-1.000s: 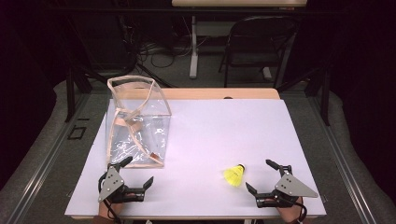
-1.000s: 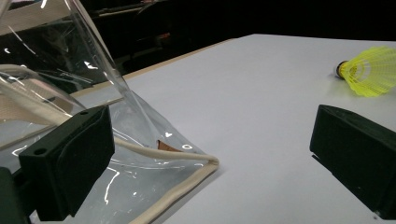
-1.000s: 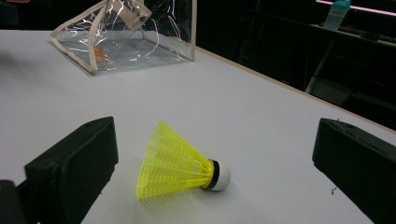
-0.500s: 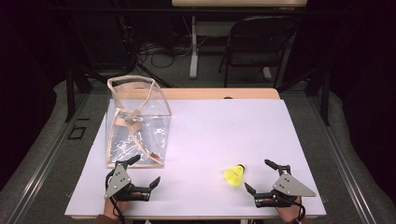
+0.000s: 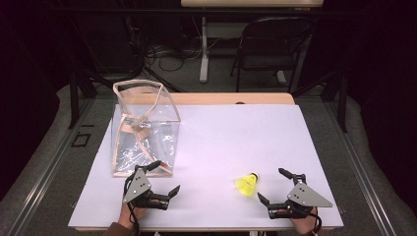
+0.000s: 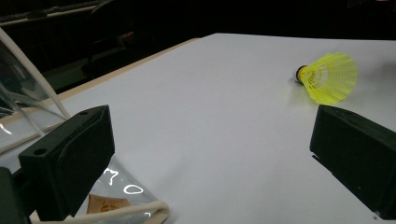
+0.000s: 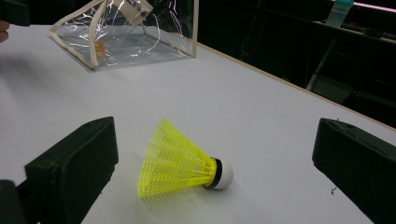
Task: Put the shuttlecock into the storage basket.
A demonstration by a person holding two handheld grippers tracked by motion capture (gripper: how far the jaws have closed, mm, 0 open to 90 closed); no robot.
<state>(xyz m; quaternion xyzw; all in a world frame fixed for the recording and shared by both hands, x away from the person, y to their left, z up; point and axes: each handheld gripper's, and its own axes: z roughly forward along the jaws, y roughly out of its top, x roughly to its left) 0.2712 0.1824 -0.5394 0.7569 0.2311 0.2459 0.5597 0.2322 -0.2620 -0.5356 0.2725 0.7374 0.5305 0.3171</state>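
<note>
A yellow shuttlecock (image 5: 246, 185) lies on its side on the white sheet (image 5: 221, 132), near the front right. My right gripper (image 5: 271, 184) stands open just right of it. In the right gripper view the shuttlecock (image 7: 182, 161) rests between and just ahead of the wide-apart jaws of this gripper (image 7: 219, 149), untouched. A clear plastic bag (image 5: 142, 128) with beige trim stands at the left. My left gripper (image 5: 166, 178) is open at the bag's front corner, empty. In the left gripper view its jaws (image 6: 210, 163) frame the sheet, the bag's edge (image 6: 28, 107) at left and the shuttlecock (image 6: 329, 77) far right.
The table's wooden far edge (image 5: 231, 98) runs behind the sheet. A folding chair (image 5: 270, 44) and cables stand on the floor beyond. In the right gripper view, the bag (image 7: 126, 32) lies far back left, with the other gripper (image 7: 14, 11) at the corner.
My left gripper has shifted a little to the right along the front edge and turned toward the shuttlecock. The right gripper and the shuttlecock have stayed put.
</note>
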